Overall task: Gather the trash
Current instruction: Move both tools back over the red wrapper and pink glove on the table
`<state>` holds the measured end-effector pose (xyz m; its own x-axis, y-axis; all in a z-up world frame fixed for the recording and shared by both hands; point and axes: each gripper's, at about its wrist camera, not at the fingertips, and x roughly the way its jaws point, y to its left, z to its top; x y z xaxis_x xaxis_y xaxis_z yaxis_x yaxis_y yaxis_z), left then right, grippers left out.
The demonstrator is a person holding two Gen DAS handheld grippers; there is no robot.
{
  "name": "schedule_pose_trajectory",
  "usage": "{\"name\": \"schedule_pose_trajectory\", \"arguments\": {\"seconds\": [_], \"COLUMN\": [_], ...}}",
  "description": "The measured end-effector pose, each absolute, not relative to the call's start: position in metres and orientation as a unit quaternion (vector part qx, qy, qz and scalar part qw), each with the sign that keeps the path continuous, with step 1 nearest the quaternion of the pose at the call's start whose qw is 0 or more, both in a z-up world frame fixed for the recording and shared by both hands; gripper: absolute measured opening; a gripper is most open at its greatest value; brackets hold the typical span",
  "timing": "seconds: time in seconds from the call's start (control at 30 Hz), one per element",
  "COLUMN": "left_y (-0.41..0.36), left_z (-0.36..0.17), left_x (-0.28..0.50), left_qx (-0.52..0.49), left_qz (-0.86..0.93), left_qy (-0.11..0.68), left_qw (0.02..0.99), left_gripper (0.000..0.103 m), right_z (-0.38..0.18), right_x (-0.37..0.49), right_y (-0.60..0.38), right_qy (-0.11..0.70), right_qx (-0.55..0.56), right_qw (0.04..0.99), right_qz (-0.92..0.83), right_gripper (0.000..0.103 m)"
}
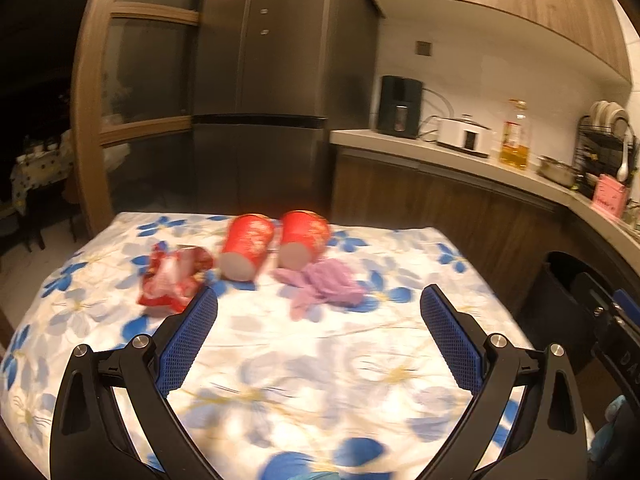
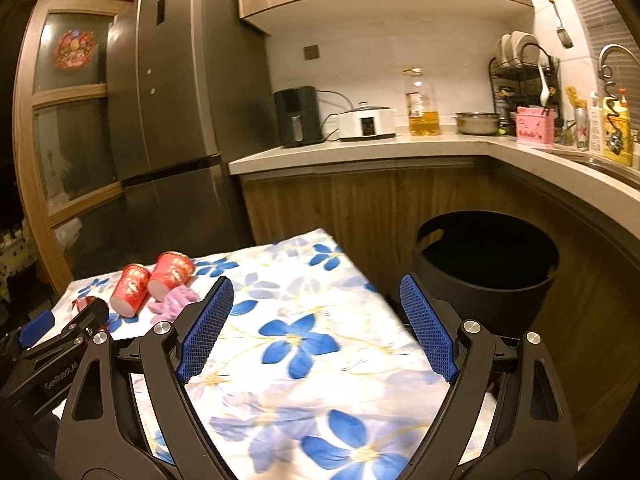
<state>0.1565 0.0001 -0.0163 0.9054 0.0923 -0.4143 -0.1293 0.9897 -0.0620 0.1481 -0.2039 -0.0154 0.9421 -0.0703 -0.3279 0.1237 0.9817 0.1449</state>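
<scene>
Two red paper cups lie on their sides on the floral tablecloth (image 1: 304,360): one at the left (image 1: 245,246) and one at the right (image 1: 303,238). A crumpled red wrapper (image 1: 173,276) lies to their left and a purple glove (image 1: 324,284) in front of the right cup. My left gripper (image 1: 319,300) is open and empty, hovering short of them. My right gripper (image 2: 317,290) is open and empty over the table's right part. The cups (image 2: 150,282) and the glove (image 2: 173,302) show far left in the right wrist view. A black bin (image 2: 486,268) stands right of the table.
A kitchen counter (image 2: 360,152) runs behind and to the right, with an air fryer (image 2: 298,116), a cooker (image 2: 366,122), an oil bottle (image 2: 422,104) and a dish rack (image 2: 524,76). A tall fridge (image 2: 176,100) stands behind the table.
</scene>
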Motion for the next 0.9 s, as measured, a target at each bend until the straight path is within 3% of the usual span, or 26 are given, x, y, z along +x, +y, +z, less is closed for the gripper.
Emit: {"name": "schedule_pose_trajectory", "arguments": {"seconds": [0.73,0.9], "left_y": [0.148,0.157], "left_z": [-0.056,-0.066], "left_x": [0.23,0.25], "left_qx": [-0.126,-0.139], "left_qz": [0.171,0.175], "left_qy": [0.271,0.302], "left_qw": [0.939,0.927], "left_gripper": [0.097,0.085], "right_z": [-0.047,-0.049], "right_x": [0.213,0.227], "right_y": [-0.105,-0.093], "right_qy": [0.192,0.196], "right_qx": [0.056,0.06], "right_qw": [0.98,0.978], "right_qz": [0.027,0.036], "right_gripper": [0.084,0.084]}}
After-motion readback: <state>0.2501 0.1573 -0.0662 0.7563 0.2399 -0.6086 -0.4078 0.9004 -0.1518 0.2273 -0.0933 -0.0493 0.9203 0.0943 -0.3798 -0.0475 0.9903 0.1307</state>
